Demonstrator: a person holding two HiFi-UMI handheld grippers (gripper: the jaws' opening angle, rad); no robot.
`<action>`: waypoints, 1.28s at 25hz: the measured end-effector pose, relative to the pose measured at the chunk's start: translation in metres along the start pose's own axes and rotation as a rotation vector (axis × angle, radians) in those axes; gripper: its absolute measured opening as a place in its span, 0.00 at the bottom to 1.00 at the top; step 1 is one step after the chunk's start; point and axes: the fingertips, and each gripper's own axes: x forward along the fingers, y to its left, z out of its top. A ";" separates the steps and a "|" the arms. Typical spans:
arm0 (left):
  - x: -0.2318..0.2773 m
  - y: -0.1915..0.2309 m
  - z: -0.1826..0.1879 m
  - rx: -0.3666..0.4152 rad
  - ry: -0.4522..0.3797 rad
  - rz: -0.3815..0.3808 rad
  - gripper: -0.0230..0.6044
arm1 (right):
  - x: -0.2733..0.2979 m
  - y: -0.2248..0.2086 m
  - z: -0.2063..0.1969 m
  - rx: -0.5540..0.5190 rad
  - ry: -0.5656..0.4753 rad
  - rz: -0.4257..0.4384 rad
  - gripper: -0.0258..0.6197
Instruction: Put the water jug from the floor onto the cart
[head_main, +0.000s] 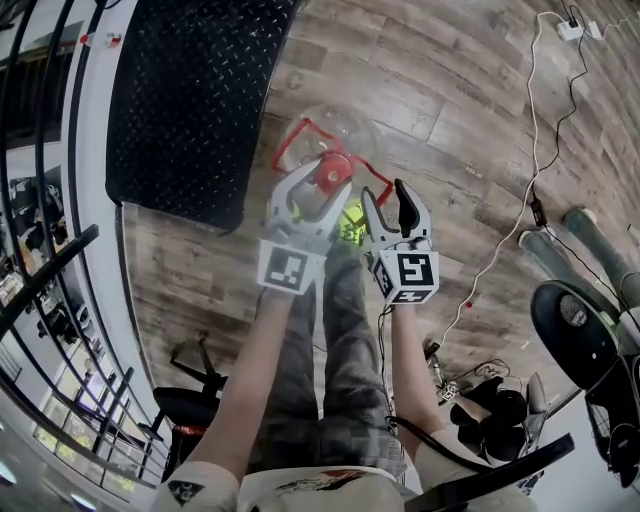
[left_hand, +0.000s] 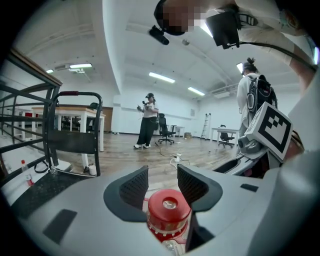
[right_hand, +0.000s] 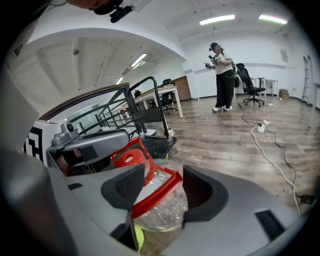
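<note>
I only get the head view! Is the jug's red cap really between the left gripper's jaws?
Observer: Yes. The left gripper view shows the red cap standing between the left gripper's jaws, which are apart, not pressing it.
Operator: And the right one?
Observer: The right gripper's jaws stand apart with the jug's red handle between them.
Operator: Anyone far away?
Observer: A person stands across the room beside an office chair.

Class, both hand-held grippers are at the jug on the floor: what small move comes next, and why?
Probably close both. The left hand-held gripper is open around the red cap, the right hand-held gripper around the red handle; neither grips, so the water jug cannot be lifted yet.
</note>
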 end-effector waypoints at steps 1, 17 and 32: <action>0.000 -0.001 -0.004 0.000 0.002 0.001 0.29 | 0.001 0.000 -0.006 0.027 0.010 0.005 0.38; 0.004 0.008 -0.019 -0.026 -0.001 0.012 0.29 | 0.026 0.002 -0.033 0.218 0.082 0.064 0.37; -0.004 0.020 -0.016 -0.052 0.007 0.044 0.29 | 0.026 -0.002 -0.006 0.319 0.035 0.037 0.19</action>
